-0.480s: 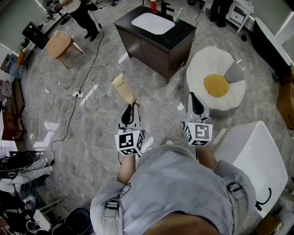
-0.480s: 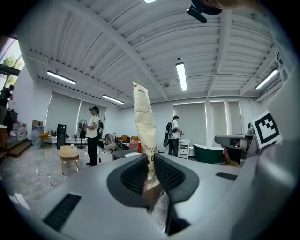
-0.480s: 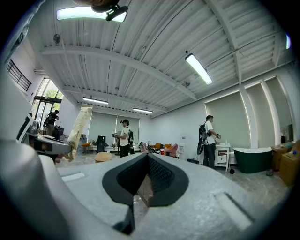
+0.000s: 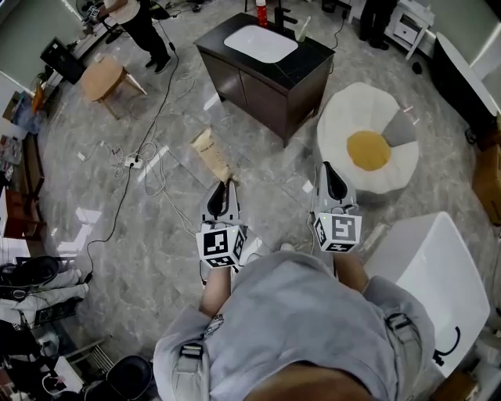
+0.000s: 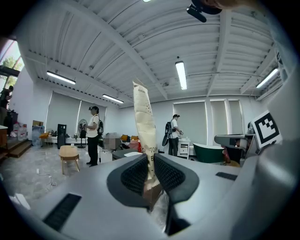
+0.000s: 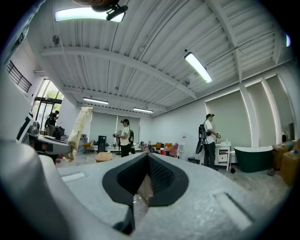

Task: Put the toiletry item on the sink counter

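Note:
My left gripper (image 4: 225,188) is shut on the end of a long tan paper toiletry packet (image 4: 211,154), which sticks out ahead of the jaws over the floor. In the left gripper view the packet (image 5: 144,124) rises upright from between the pads of the left gripper (image 5: 151,174). My right gripper (image 4: 332,177) is shut with nothing in it; its jaws (image 6: 145,180) meet in the right gripper view, where the packet (image 6: 79,126) shows at the left. The dark sink cabinet (image 4: 301,61) with a white basin (image 4: 260,41) stands ahead across the floor.
A red bottle (image 4: 261,12) and a black faucet (image 4: 283,16) stand at the counter's back. A white round cushion with a yellow centre (image 4: 369,149) lies right of the cabinet. Cables (image 4: 149,168) trail on the floor at left. A white tub (image 4: 429,270) is near right. People stand at the back.
Both grippers hold nearly the same pose; the view has shifted slightly, with the cabinet and cushion a little lower in the frame.

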A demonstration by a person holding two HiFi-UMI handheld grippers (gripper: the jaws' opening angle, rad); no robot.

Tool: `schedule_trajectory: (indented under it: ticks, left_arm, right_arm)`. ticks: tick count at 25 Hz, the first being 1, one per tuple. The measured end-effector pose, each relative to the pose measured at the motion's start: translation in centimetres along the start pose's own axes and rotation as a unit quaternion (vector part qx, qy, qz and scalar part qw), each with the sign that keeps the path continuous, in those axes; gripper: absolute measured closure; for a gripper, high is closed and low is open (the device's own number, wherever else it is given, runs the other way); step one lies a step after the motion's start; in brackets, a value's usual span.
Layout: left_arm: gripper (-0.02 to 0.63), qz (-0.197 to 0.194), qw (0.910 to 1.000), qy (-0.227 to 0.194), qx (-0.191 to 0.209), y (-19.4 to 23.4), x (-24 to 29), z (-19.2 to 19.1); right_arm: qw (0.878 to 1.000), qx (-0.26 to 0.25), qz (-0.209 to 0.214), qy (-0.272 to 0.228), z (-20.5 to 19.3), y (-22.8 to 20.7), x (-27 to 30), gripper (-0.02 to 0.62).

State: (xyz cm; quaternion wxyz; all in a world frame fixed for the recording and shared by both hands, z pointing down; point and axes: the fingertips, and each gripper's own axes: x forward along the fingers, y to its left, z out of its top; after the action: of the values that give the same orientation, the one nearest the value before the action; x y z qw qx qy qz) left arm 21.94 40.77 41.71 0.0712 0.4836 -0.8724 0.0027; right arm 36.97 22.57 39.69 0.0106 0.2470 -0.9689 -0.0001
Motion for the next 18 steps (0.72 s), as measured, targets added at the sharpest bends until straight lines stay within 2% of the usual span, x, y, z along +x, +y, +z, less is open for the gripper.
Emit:
schedule_trajectory:
  ticks: [5, 18]
  left_arm:
    - [0.560, 0.004, 1.0000, 0.001, -0.001, -1.3, 0.5, -0.2]
    - [0.560, 0.016, 0.9998, 0.013, -0.006, -4.7, 1.8, -1.0]
  right_arm:
    - [1.000, 0.022, 0.015, 0.001, -0.3, -1.3, 0.0, 0.591]
    - [0.999, 0.022, 0.034, 0.012, -1.4, -4.8, 0.6, 0.591]
